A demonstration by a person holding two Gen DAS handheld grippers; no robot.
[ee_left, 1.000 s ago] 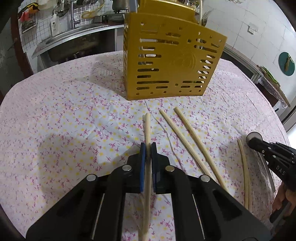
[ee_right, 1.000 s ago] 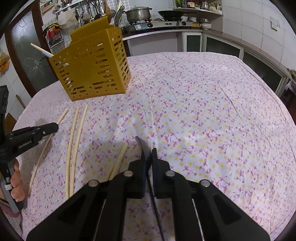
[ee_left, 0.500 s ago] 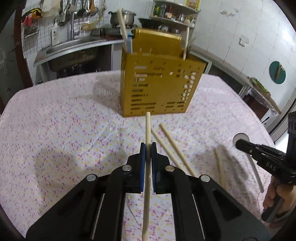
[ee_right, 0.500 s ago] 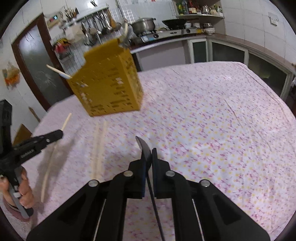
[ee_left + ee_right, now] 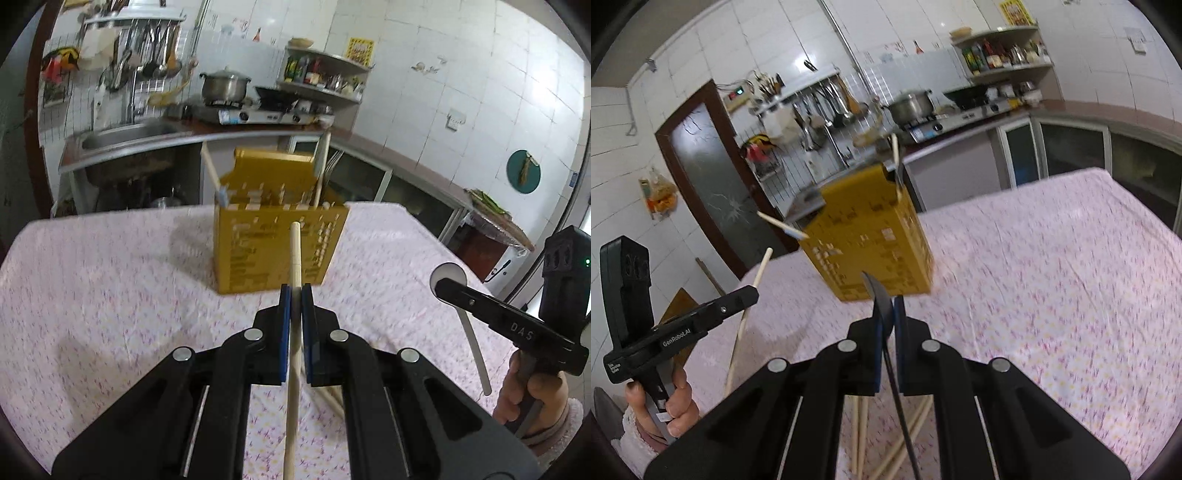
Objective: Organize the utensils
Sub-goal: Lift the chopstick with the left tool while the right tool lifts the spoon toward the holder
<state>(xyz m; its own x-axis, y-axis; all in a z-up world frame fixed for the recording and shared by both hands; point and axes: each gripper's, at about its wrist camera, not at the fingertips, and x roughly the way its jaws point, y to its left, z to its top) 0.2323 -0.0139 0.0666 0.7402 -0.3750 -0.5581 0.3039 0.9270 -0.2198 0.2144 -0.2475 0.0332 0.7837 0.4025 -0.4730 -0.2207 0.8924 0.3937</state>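
Note:
My left gripper (image 5: 295,295) is shut on a pale wooden chopstick (image 5: 294,258), held in the air and pointing toward the yellow slotted utensil holder (image 5: 273,254) on the table. My right gripper (image 5: 888,306) is shut on a thin spoon, dark edge-on in the right wrist view (image 5: 877,295) and white from the left wrist view (image 5: 448,275). The holder (image 5: 875,243) holds a few utensils. Loose chopsticks (image 5: 858,435) lie on the cloth below my right gripper. The left gripper with its chopstick (image 5: 748,317) shows at the left.
The table carries a pink floral cloth (image 5: 110,280). Behind it are a sink (image 5: 122,136), a stove with a pot (image 5: 225,86) and a shelf of bottles (image 5: 1001,51). A dark door (image 5: 701,173) stands at the left.
Both grippers have risen off the table with their utensils. The left one lifted the chopstick off the cloth; the holder now looks farther away and lower in both views.

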